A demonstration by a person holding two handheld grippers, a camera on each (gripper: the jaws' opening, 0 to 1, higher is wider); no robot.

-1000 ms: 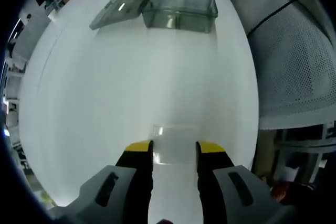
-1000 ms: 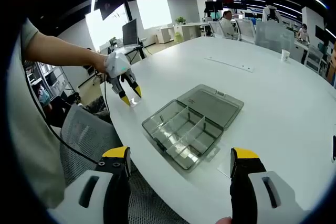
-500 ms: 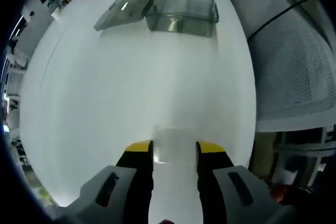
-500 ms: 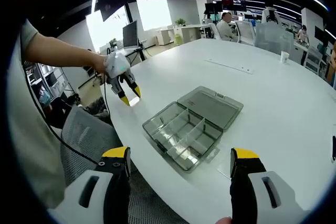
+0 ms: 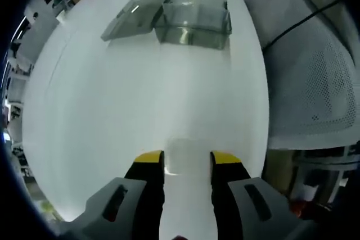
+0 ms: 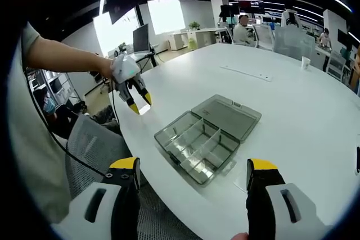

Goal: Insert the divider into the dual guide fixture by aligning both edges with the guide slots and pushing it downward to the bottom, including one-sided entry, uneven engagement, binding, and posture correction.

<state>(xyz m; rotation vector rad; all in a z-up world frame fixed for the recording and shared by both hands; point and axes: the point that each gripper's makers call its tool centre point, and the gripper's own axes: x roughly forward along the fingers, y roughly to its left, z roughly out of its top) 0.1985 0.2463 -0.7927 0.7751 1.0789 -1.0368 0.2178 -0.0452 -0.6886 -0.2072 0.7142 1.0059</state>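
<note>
- An open-plan office formed the background in the right gripper view, with desks, monitors and seated people beyond a large white table.
- The box, a smoky clear compartment case, lay open on the table near its edge, lid folded flat and joined to the tray along one long side.
- The tray was split into several compartments by partitions already standing in it.
- The divider, a small clear plate, was clamped between the yellow tips of the left gripper; the jaws stood close together, one against each side of the plate.
- In the left gripper view the divider was well apart from the box, with bare table between them; whether the plate touched the table could not be told.
- In the right gripper view the left gripper hung above the table beside its edge, held by a hand on a bare forearm, well to the side of the box.
- The right gripper stood wide open with nothing between its jaws, and the box appeared between and beyond its two yellow tips.
- A second small clear plate lay flat on the table just beside the box, near the right gripper's one tip.
- A grey mesh chair stood off the table edge nearest the box.
</note>
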